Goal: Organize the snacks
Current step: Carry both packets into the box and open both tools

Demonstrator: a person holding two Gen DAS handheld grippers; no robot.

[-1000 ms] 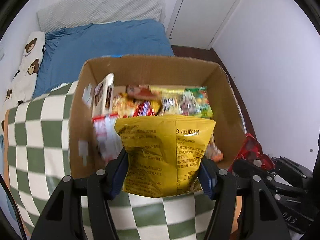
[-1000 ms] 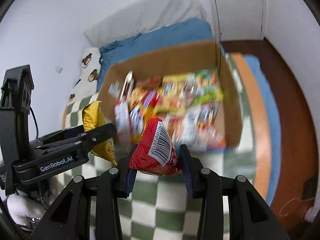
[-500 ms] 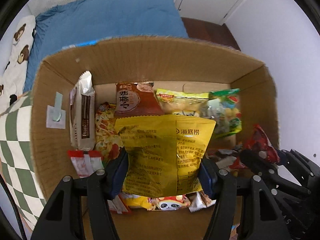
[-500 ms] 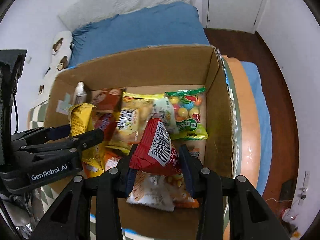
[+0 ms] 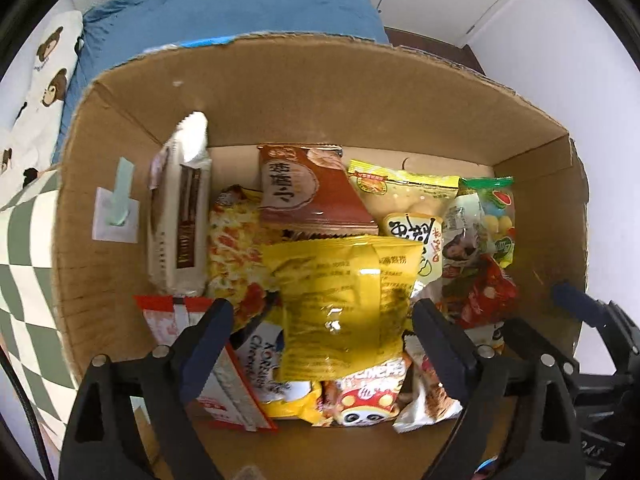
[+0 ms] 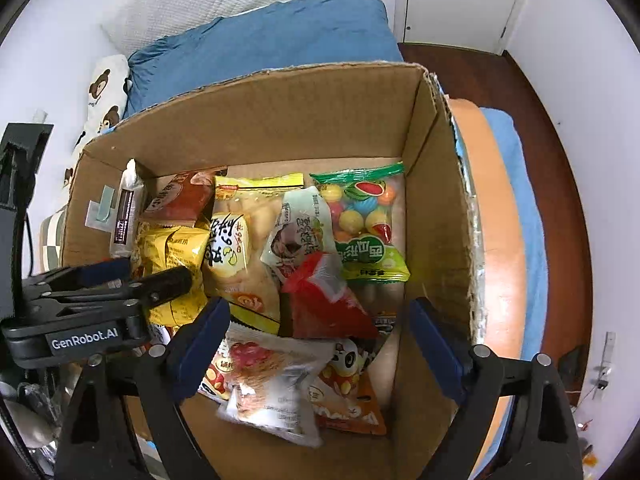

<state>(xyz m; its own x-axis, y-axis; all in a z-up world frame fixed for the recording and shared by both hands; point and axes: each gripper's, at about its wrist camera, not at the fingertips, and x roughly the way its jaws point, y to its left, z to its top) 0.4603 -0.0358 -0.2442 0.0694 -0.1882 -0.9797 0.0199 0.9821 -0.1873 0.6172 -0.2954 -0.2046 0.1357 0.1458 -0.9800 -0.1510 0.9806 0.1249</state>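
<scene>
Left wrist view: left gripper (image 5: 322, 320) points almost straight down into a cardboard box (image 5: 304, 92), jaws wide and opening. Yellow snack bag (image 5: 340, 300) lies btwn the two blue pads, touching neither; it lies loose on top of the other packets, at the middle of the view. At 10 o'clock from it, a white wafer pack (image 5: 178, 216) leans on the box's left wall. At 12, a brown packet w/ Chinese print (image 5: 304, 188). At 1–2 o'clock, a pale yellow-topped bag (image 5: 404, 200), then a green-edged candy bag (image 5: 490, 216) at the right wall. A panda-print pack (image 5: 360, 396) lies under the yellow bag's near edge, at 6. Red snack bag (image 5: 484, 296) is at 3 o'clock, outside the left jaws, next to the right gripper (image 5: 532, 320) seen edge-on at the frame's right. Blue bedding (image 5: 224, 8) shows beyond the box at 12.

Right wrist view: right gripper (image 6: 320, 326) also aims down into the box (image 6: 280, 120), jaws spread wide and opening, nothing clamped. The red snack bag (image 6: 324, 300) lies btwn the pads, clear of both, tilted on the pile. Gumball candy bag (image 6: 364, 224) at 1 o'clock from it, against the right wall. A clear-fronted pack (image 6: 272, 388) lies at 7. Left gripper (image 6: 132, 276) comes in at 9 o'clock w/ the yellow snack bag (image 6: 172, 256) beneath it. Box stands on a bed, blue bedding (image 6: 260, 40) at 12.
</scene>
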